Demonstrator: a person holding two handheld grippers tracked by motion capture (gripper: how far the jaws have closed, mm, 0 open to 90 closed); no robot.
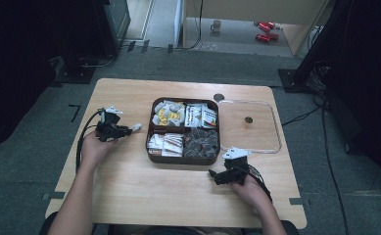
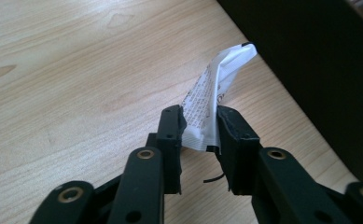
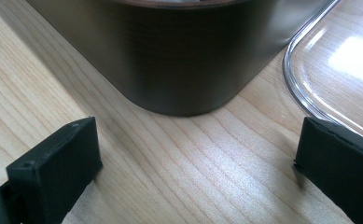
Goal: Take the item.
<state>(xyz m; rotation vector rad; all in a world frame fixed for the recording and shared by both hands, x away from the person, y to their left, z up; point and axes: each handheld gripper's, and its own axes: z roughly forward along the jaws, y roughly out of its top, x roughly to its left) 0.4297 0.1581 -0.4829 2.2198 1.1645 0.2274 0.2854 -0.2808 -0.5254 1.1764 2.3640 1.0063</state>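
Note:
A brown four-compartment box (image 1: 151,147) sits mid-table, holding white and yellow sachets and dark packets. My left gripper (image 1: 124,130) is to the left of the box, shut on a white printed sachet (image 2: 212,98) that sticks out past its jaws toward the box's dark wall (image 2: 310,70). The same sachet (image 1: 136,127) shows as a small white tip just short of the box. My right gripper (image 1: 216,175) rests on the table below the box's near right corner (image 3: 179,70), its jaws wide apart with only bare wood between them.
A clear plastic lid (image 1: 271,127) lies flat to the right of the box; its rim (image 3: 305,93) runs close to my right gripper's outer jaw. Cables trail from both grippers. The table's front edge is near both forearms.

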